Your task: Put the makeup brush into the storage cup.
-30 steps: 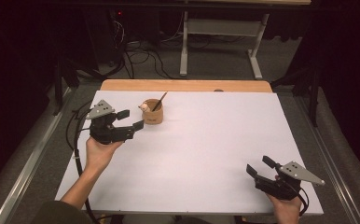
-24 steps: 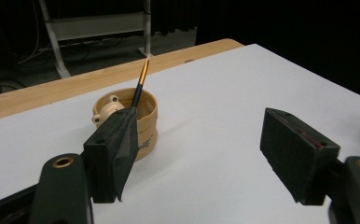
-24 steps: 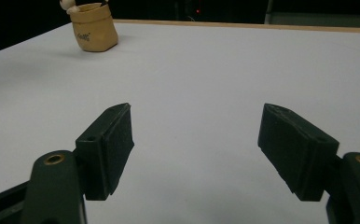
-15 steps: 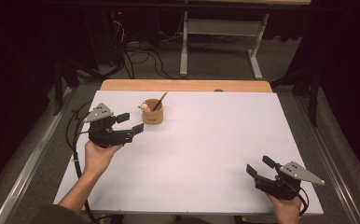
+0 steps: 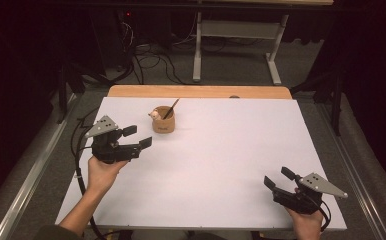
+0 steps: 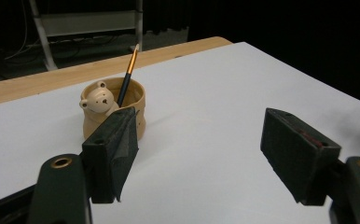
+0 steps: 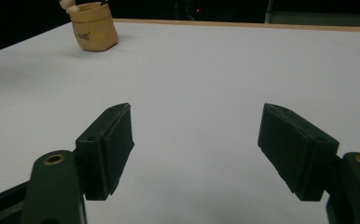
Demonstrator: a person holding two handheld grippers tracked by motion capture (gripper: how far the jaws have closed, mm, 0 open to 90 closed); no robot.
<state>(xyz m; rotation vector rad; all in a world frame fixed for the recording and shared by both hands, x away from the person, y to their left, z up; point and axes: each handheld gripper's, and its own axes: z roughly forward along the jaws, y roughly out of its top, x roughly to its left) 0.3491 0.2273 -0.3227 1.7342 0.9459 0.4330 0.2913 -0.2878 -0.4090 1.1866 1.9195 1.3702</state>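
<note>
Tan ceramic bear cup [image 5: 163,120] on white table [image 5: 221,165], far side, thin brush [image 5: 171,108] leaning out of it toward far right. Left gripper [image 5: 135,138] just short of cup, near-left of it, jaws apart, empty. Right gripper [image 5: 277,180] well off to cup's near-right, jaws apart, empty. Left hand clearly nearer.

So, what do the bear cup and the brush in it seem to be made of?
The bear cup looks like matte unglazed ceramic or clay: tan, dull, softly moulded, though resin is possible. The brush seems to have a dark lacquered handle, probably wood, with a shiny copper-coloured metal band.
</note>
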